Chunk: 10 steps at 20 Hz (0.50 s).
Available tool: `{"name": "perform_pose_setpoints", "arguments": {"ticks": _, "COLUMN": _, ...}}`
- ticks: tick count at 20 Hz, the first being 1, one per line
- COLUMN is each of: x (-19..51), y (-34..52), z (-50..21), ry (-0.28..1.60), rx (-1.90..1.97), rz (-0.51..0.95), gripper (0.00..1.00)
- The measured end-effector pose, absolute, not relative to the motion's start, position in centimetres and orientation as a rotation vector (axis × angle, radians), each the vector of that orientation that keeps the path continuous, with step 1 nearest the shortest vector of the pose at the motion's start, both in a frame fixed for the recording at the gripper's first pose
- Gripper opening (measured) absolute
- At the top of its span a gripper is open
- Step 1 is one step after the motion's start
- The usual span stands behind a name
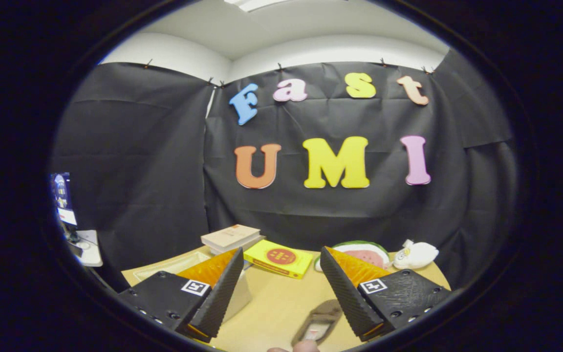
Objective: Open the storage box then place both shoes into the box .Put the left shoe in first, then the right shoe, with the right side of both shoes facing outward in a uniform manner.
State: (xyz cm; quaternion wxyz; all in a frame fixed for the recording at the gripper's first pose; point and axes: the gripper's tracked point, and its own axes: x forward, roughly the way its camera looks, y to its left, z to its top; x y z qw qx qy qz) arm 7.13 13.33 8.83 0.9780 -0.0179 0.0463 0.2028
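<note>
Between the two fingers nothing is held; the claw [279, 288] hangs wide open above the table [276, 303]. At about 5 o'clock from its middle, by the right finger, lies a shoe [319, 320], long axis running from 7 to 1 o'clock; which end is the toe I can't tell. At about 9 o'clock, mostly behind the left finger, sits the storage box [184, 264]. I'd say the lid comes first, so swing that way, come in low and square. Farther out at 12 o'clock: a yellow book [278, 258], watermelon toy [362, 253].
</note>
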Motion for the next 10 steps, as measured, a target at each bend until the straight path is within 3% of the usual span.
{"name": "perform_pose_setpoints", "arguments": {"ticks": 5, "x": 9.0, "y": 5.9, "z": 3.4, "ry": 0.199, "rx": -0.037, "rz": 0.299, "gripper": 0.95}}
{"name": "perform_pose_setpoints", "arguments": {"ticks": 10, "x": 9.9, "y": 4.3, "z": -3.2, "ry": 0.341, "rx": 0.000, "rz": 0.260, "gripper": 0.95}}
